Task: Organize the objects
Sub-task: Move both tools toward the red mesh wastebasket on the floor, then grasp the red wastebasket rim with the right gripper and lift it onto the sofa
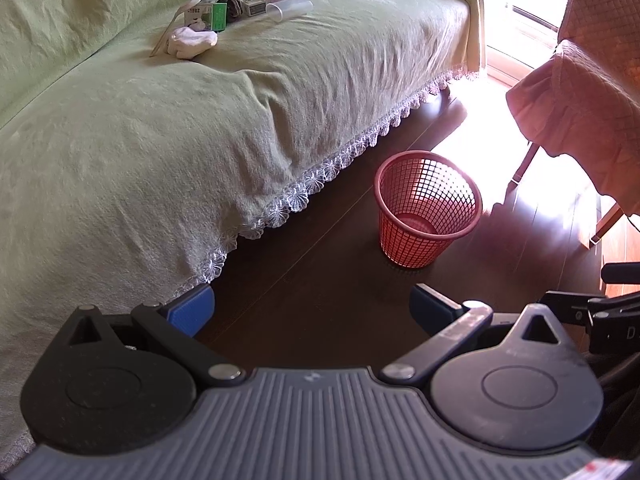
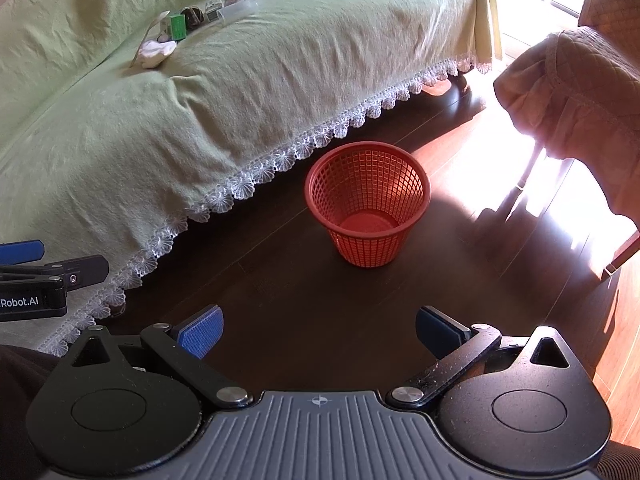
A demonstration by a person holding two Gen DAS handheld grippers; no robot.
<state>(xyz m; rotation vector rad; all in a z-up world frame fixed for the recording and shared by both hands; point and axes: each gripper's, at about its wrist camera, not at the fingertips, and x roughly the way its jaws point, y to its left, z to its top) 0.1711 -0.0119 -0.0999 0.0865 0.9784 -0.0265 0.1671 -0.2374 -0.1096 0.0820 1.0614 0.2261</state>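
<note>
Clutter [image 1: 224, 20] of boxes, crumpled tissues, clear tube on green sofa cover [image 1: 160, 140], lace hem, red mesh basket [image 2: 368, 204] on open dark floor [image 2: 280, 288], both grippers' jaws spread, left gripper [image 1: 312, 312], right gripper [image 2: 320, 328].

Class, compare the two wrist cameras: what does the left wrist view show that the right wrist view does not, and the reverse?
Only the left wrist view: the open left gripper from behind.

Only the right wrist view: the open right gripper from behind, and the left gripper side-on at the frame's left edge.

Both: the red basket standing on the dark floor, the green-covered sofa and the small clutter pile on its seat.
</note>
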